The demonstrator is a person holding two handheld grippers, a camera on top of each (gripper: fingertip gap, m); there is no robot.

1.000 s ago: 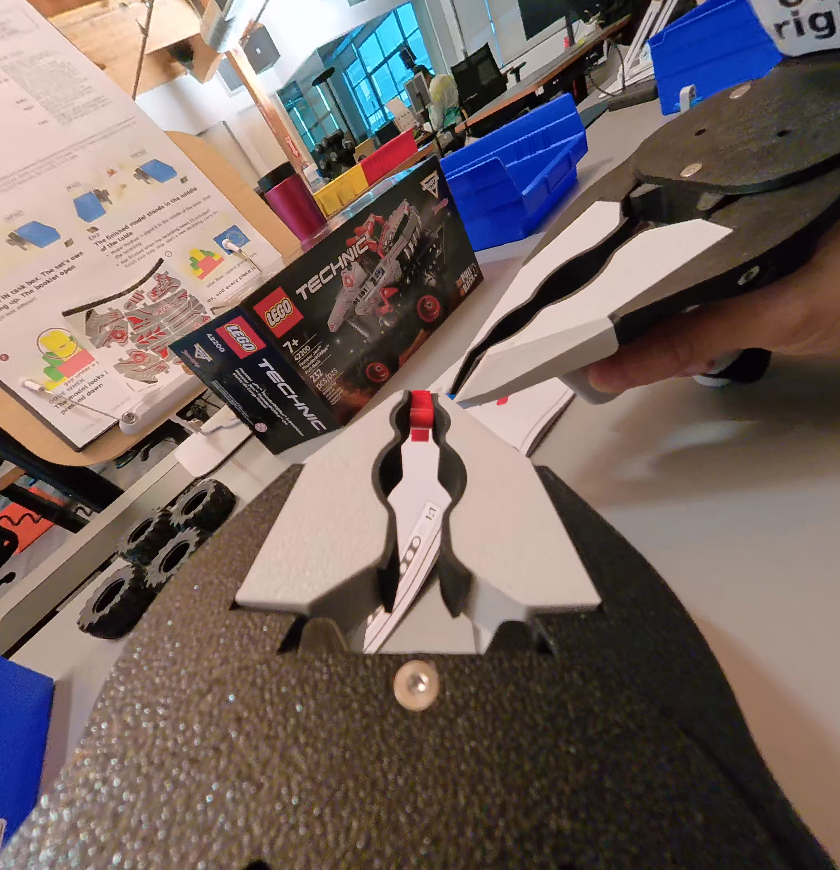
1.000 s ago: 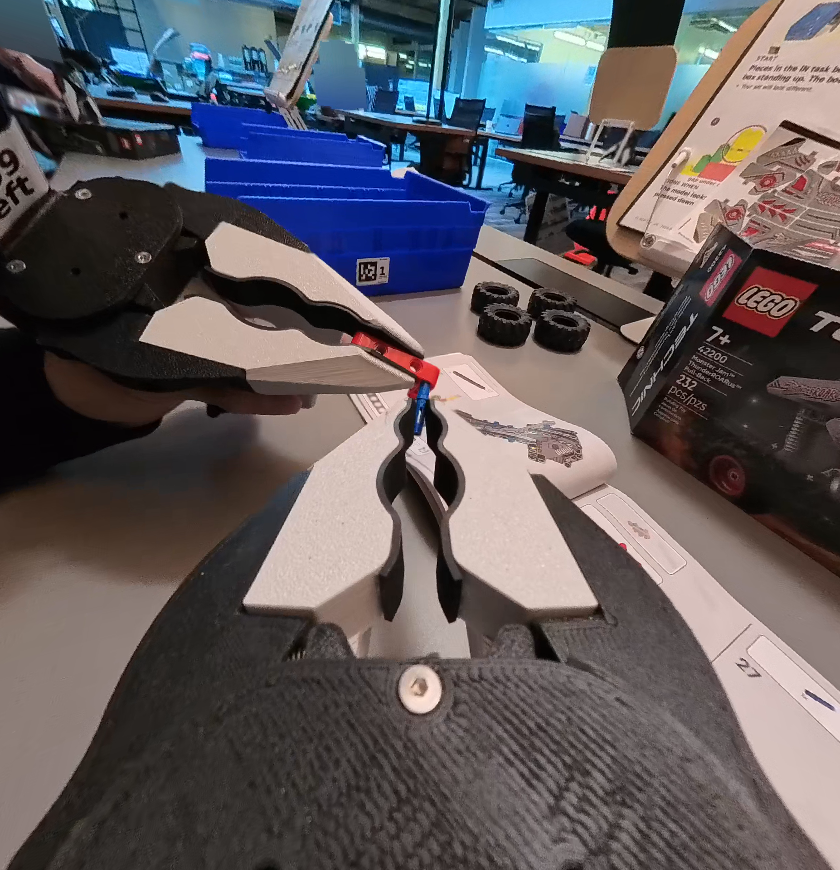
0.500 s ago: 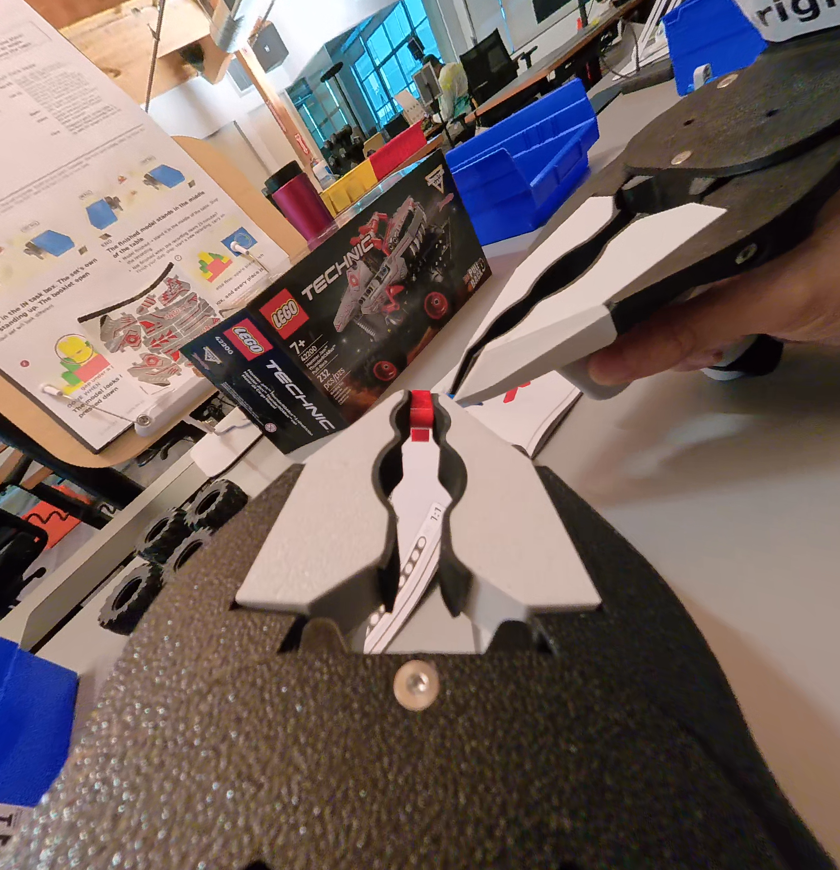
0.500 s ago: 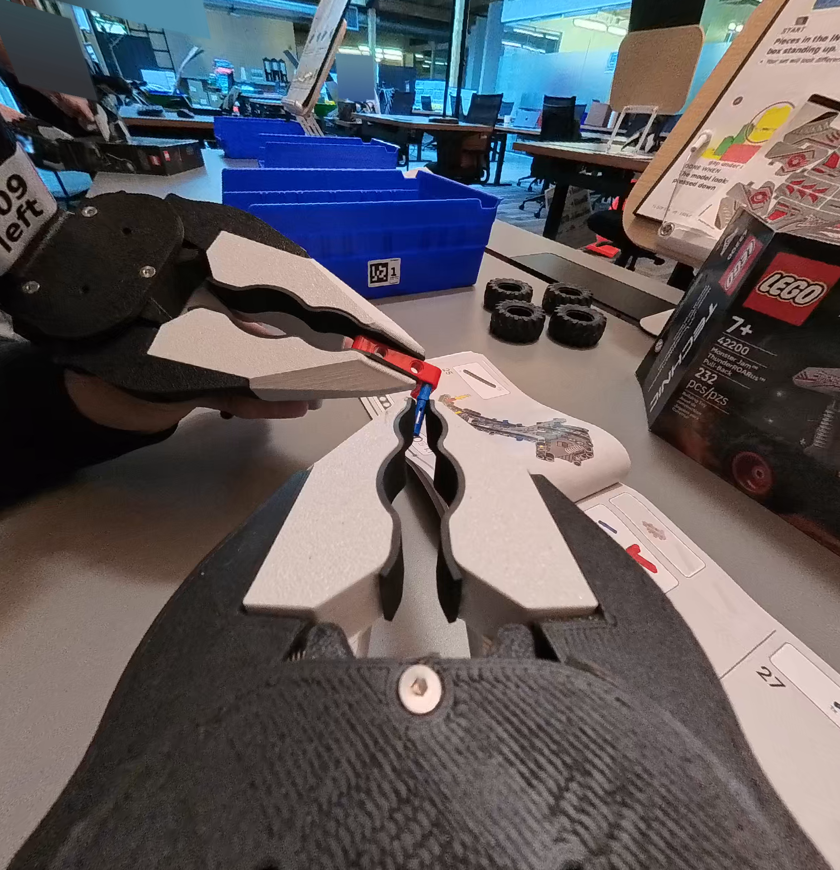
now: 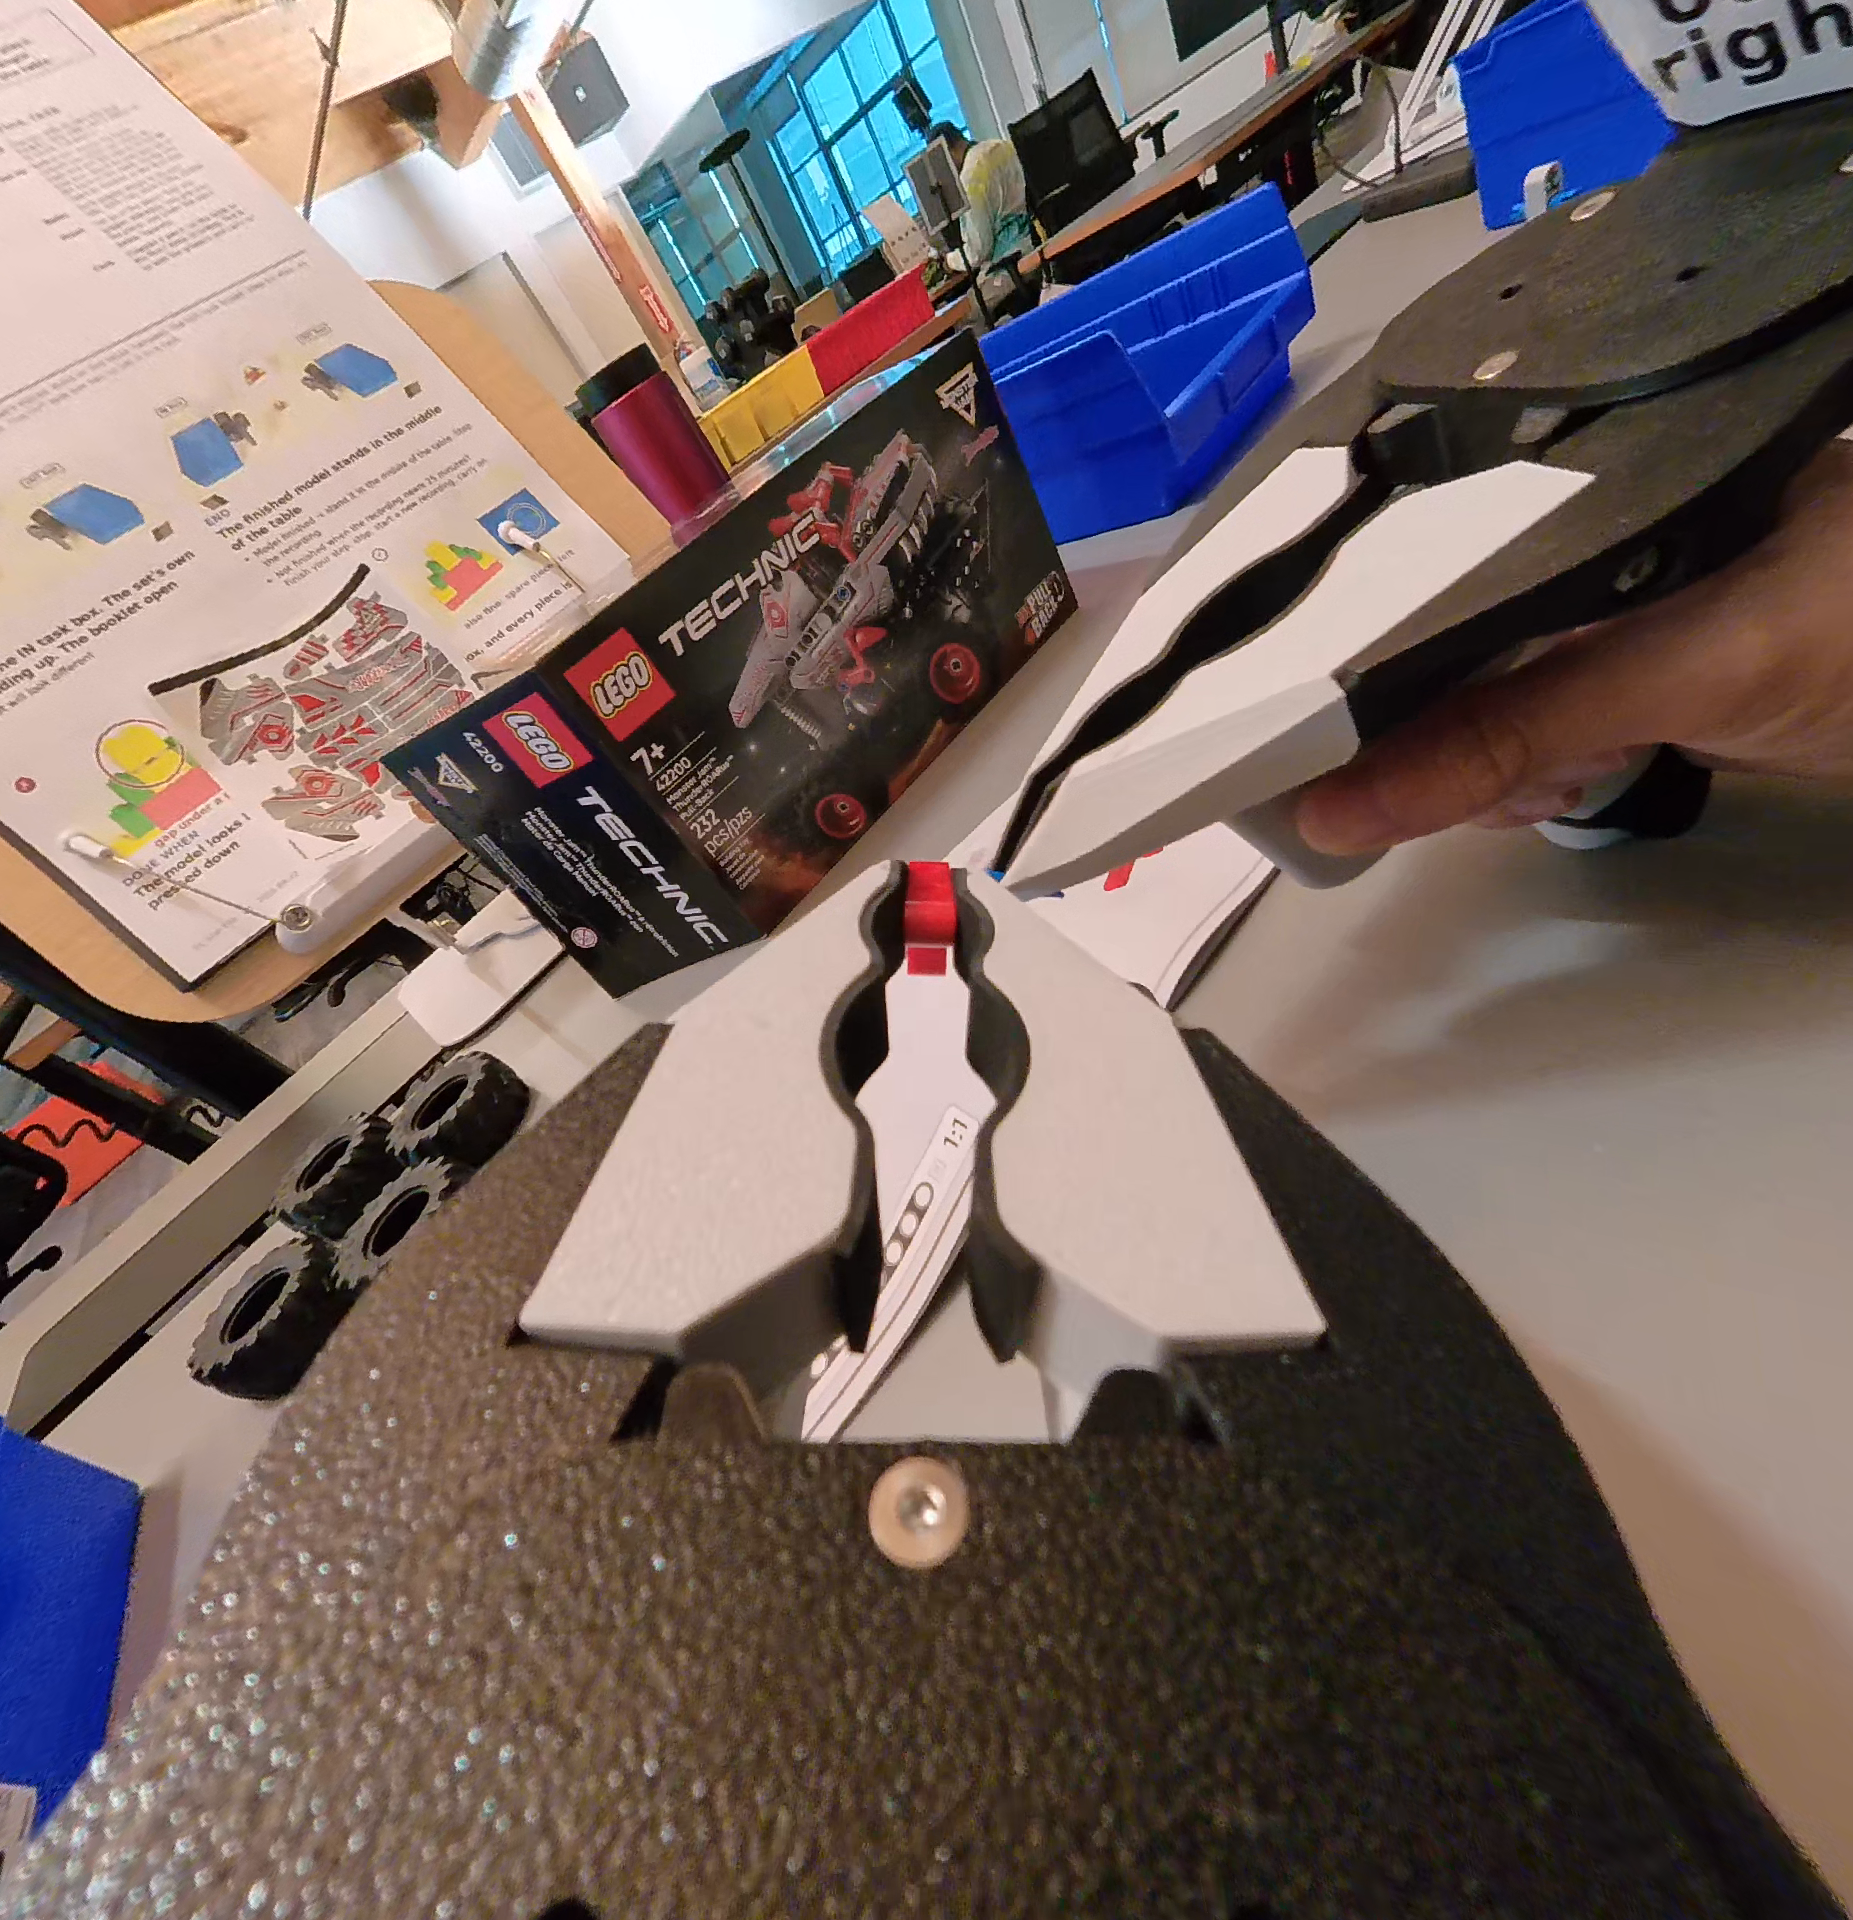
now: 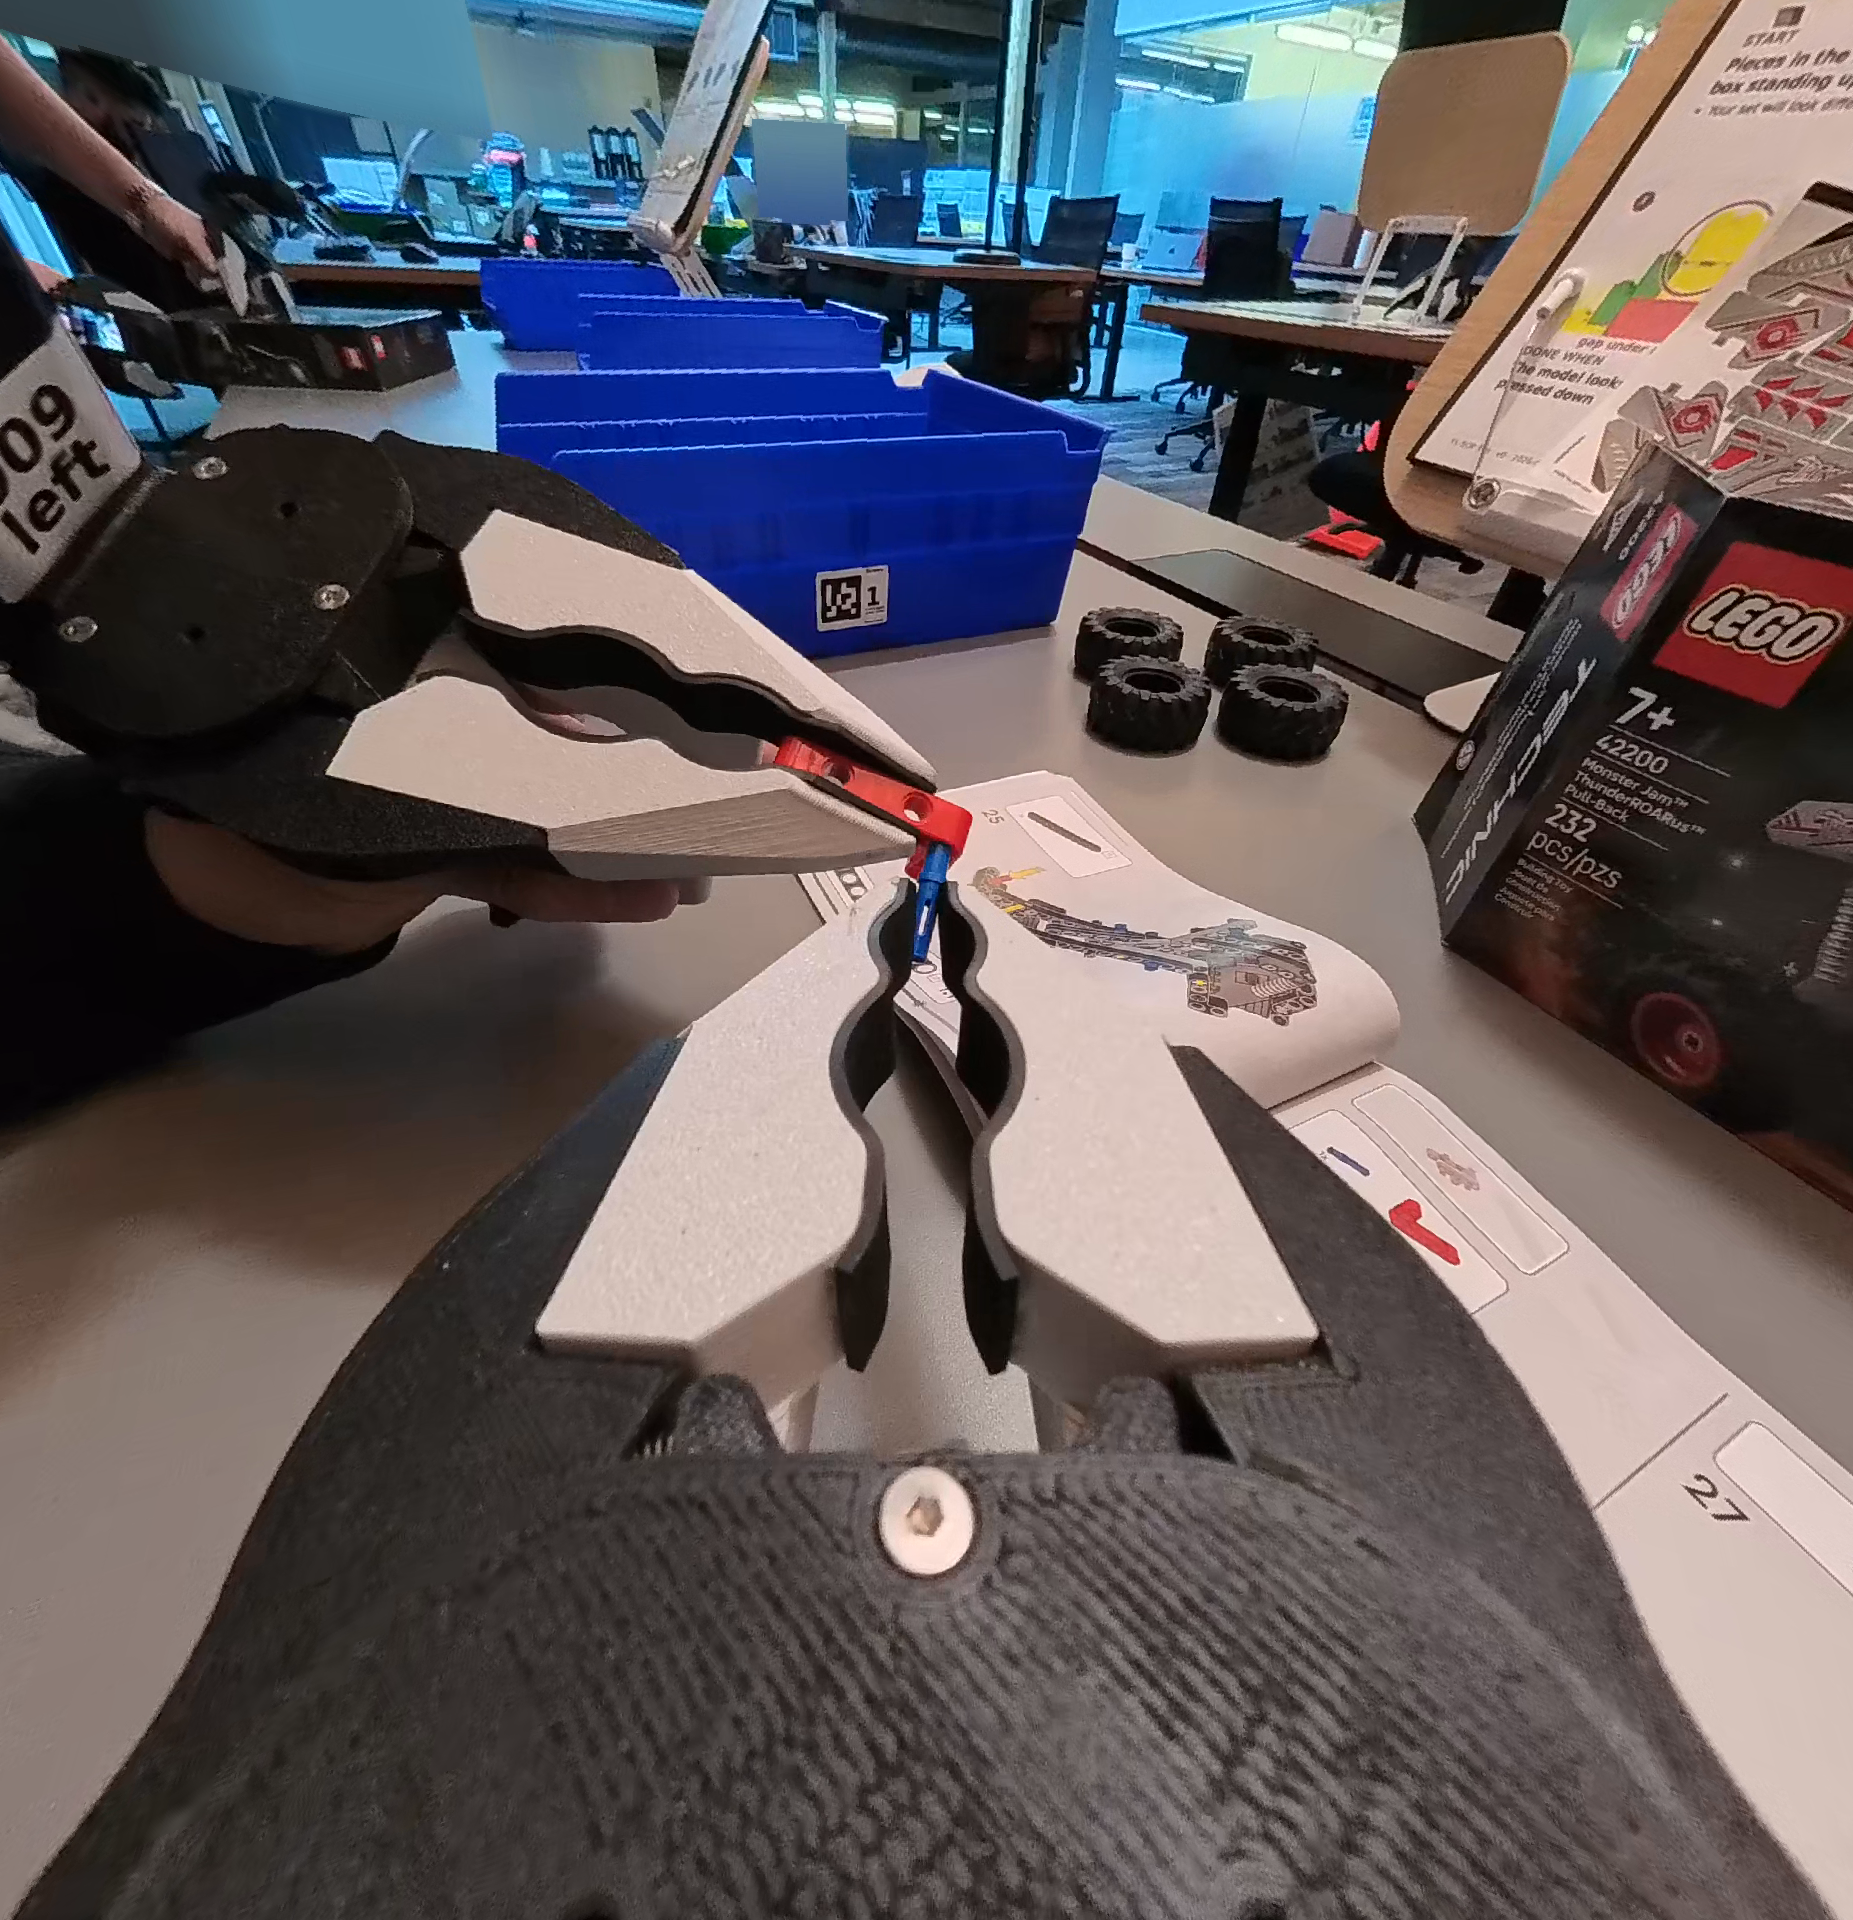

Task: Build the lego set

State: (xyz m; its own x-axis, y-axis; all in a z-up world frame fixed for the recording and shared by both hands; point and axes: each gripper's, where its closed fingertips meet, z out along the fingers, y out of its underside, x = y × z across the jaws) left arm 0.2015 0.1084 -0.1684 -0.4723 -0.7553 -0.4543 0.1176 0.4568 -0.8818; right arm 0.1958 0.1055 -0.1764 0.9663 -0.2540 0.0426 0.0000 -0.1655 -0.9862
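My left gripper is shut on a red lego beam; in the right wrist view the left gripper holds that red beam level above the table. My right gripper is shut on a small blue pin, its top end touching the underside of the red beam's tip. In the left wrist view the right gripper comes in from the right, its tip just right of the red beam. The open instruction booklet lies under both grippers.
The black lego set box stands behind the grippers, also at the right in the right wrist view. Several black tyres lie beyond the booklet. A blue bin stands at the back. An instruction board leans at the left. Left and right tips are no more than a few centimetres apart.
Both grippers have stayed shut on their parts. The views have shifted slightly and the blue pin stays pressed against the red beam's end.
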